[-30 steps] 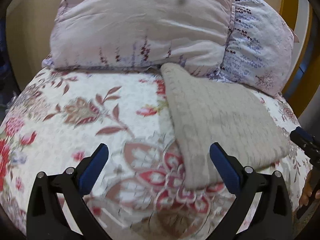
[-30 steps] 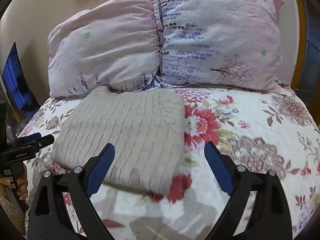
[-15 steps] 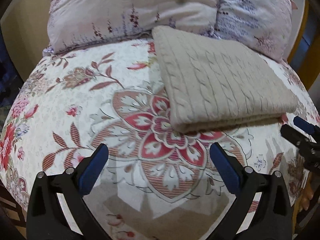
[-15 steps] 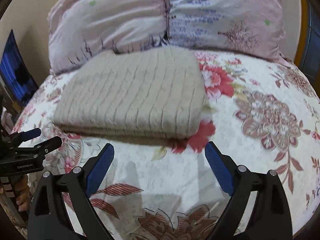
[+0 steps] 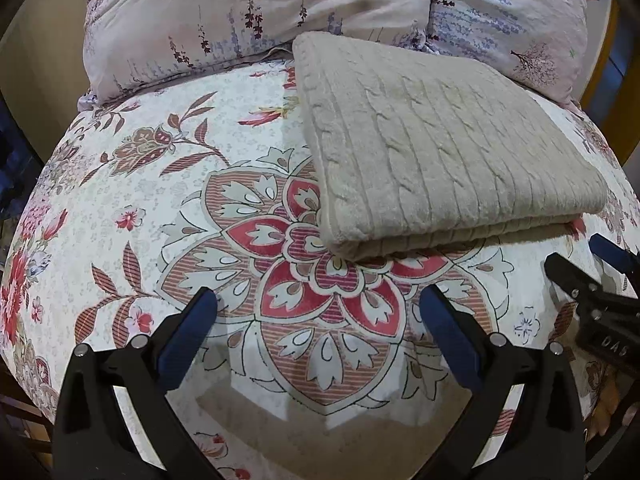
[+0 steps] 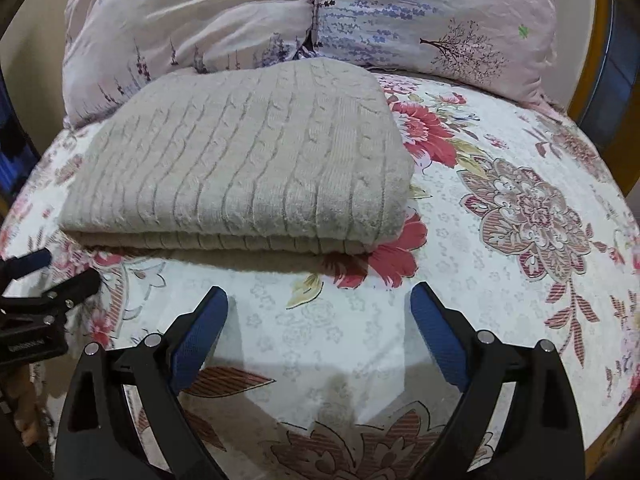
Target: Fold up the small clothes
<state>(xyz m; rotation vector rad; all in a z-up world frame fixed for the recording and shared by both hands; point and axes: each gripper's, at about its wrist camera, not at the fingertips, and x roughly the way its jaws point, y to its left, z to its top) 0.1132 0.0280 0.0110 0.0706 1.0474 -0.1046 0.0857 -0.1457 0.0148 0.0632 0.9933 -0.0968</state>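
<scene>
I see the folded beige knit sweater (image 5: 436,144) lying flat on the bed, on the floral bedspread (image 5: 160,184), its far edge pushed up against the two pillows (image 6: 312,20) at the head. From my left camera the thick folded edge runs along the near side and the left side of the bundle, with stacked layers showing at the near right corner. From my right camera the same near edge faces me, rounded at its right corner, and the layers show along the front.

My left tongs (image 5: 318,314) are released, fingers spread wide, hovering over the big red medallion of the bedspread just short of the sweater's near edge, touching nothing. My right tongs (image 6: 319,306) are also released and wide apart, over bare bedspread just in front of the sweater's near edge, holding nothing.

Each camera catches the other tool at the side: the right one at the right margin of my left view, the left one at the left margin of my right view, both near the sweater's near corners.

There is open bedspread to the left of the sweater in my left view and a wide stretch to its right in my right view
</scene>
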